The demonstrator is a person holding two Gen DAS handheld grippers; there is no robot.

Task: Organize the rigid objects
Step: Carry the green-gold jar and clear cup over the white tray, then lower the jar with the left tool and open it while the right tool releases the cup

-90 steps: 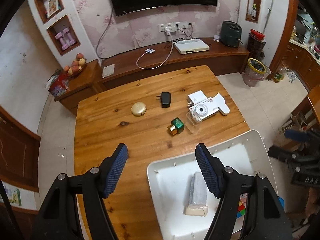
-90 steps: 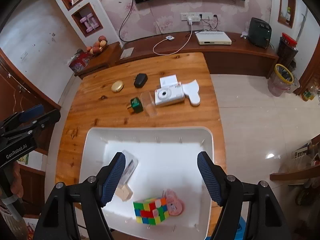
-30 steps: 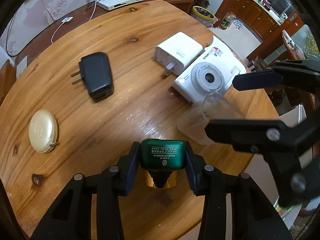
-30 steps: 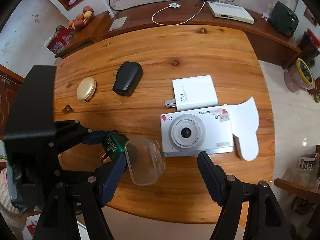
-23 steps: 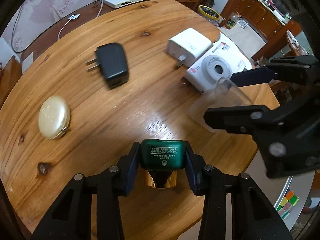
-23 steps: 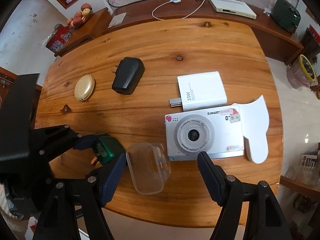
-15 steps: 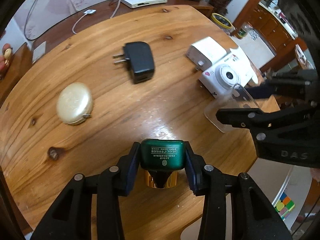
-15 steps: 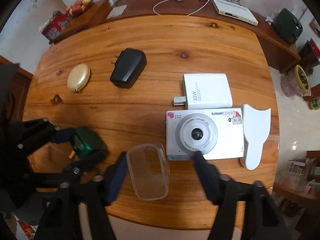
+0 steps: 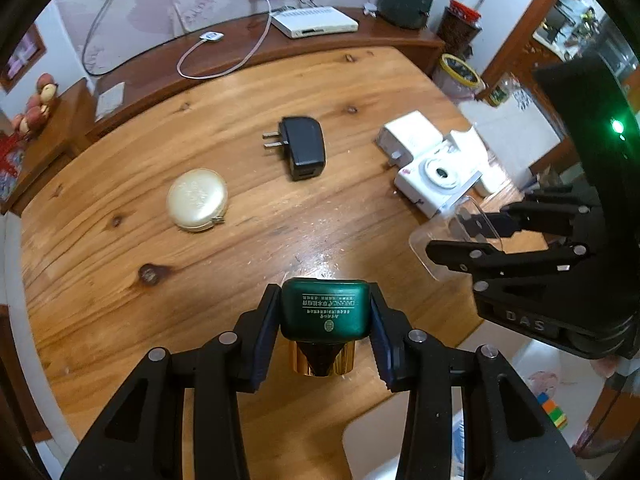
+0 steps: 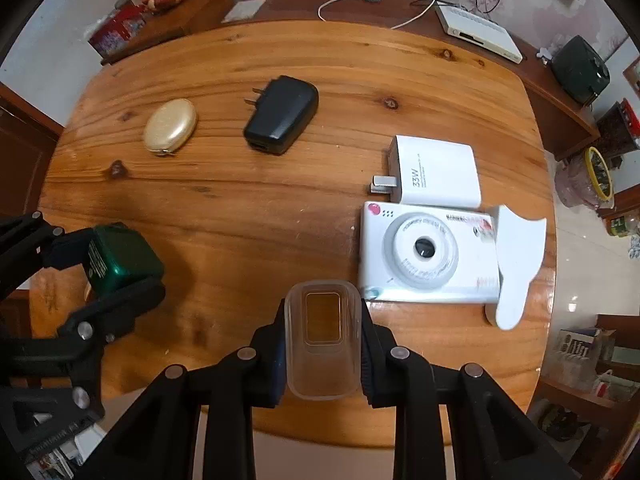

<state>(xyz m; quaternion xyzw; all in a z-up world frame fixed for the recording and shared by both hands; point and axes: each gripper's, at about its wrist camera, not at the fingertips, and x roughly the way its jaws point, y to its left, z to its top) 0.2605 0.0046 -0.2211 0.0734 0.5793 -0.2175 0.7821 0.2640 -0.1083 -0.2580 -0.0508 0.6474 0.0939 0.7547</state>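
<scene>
My left gripper [image 9: 324, 332] is shut on a green bottle with a gold cap [image 9: 324, 314], held above the wooden table [image 9: 240, 92]; the bottle also shows in the right wrist view [image 10: 120, 258]. My right gripper [image 10: 323, 354] is shut on a clear plastic box [image 10: 322, 344], which also shows in the left wrist view [image 9: 452, 240]. On the table lie a gold compact [image 10: 170, 126], a black charger [image 10: 282, 114], a white 33W charger [image 10: 438, 172], a white camera [image 10: 426, 256] and a white curved piece [image 10: 516, 260].
A white tray [image 9: 384, 436] sits below the table's near edge, with a colour cube [image 9: 554, 410] in it. A wooden sideboard [image 9: 360, 40] behind the table carries a white router [image 9: 314, 22] and a cable. A bin [image 9: 460, 74] stands on the floor at the right.
My right gripper has closed on the clear box and lifted it off the table. My left gripper, still holding the green bottle, has drawn back and up from the table.
</scene>
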